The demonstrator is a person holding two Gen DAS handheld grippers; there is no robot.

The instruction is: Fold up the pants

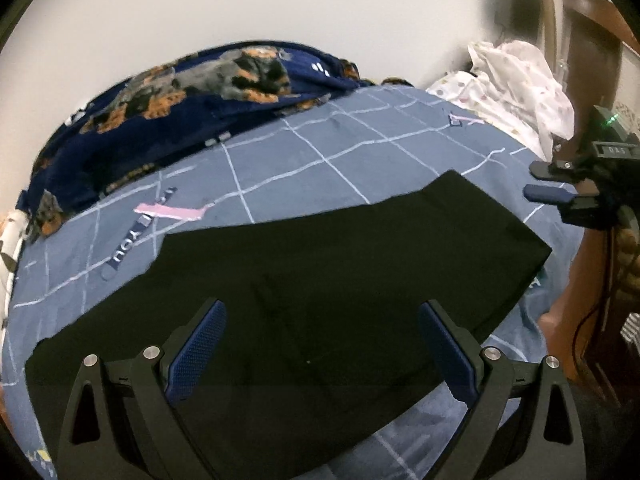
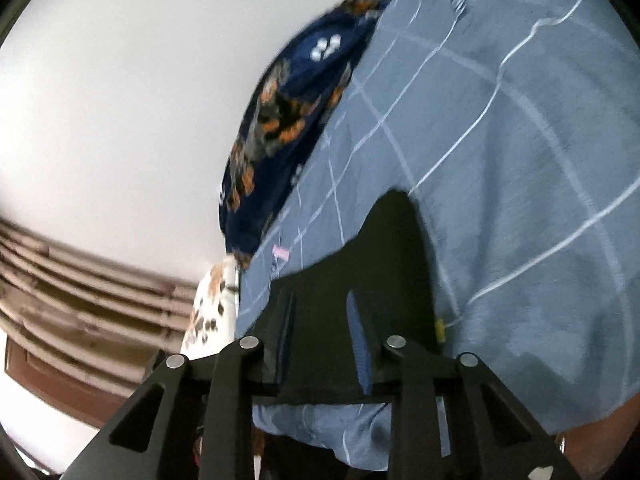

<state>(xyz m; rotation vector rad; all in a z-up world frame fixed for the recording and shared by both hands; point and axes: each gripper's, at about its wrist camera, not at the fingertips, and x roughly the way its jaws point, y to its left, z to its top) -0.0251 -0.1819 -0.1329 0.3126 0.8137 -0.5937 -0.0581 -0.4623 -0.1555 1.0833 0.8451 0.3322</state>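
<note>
The black pants (image 1: 320, 280) lie flat on the blue checked bedspread (image 1: 320, 152), folded into a long band. My left gripper (image 1: 320, 344) is open and empty, its blue pads hovering over the near middle of the pants. My right gripper (image 1: 538, 182) shows at the right edge of the left wrist view, just off the pants' far right corner, jaws a little apart. In the right wrist view the right gripper (image 2: 320, 312) is tilted sideways, open and empty above the end of the pants (image 2: 384, 256).
A dark blue patterned blanket (image 1: 180, 112) is bunched along the wall at the back of the bed. White dotted cloth (image 1: 516, 84) is piled at the back right. Wooden furniture (image 1: 592, 52) stands to the right of the bed.
</note>
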